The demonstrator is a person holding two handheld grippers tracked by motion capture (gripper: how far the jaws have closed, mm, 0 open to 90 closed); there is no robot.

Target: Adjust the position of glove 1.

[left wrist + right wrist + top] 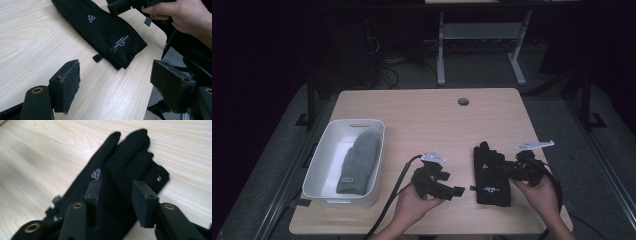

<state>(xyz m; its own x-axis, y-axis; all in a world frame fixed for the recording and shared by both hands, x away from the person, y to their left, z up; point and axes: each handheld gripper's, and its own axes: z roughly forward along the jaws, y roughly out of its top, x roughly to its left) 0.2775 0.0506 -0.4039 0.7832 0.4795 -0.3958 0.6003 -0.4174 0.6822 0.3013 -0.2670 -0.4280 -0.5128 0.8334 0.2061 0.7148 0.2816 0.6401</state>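
The black glove [490, 172] lies flat near the table's [422, 110] right front edge, long axis running away from the person. The right gripper [116, 195] hovers over it, jaws partly open, apparently gripping nothing; the left gripper [115, 83] is wide open, empty, farther off

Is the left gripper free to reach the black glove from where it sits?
Probably yes: the left gripper is open, and only bare table lies between it and the black glove.

Black glove [117, 182]: wrist end cut off at lower frame edge in right gripper view; white print [96, 173] blurred, unreadable.
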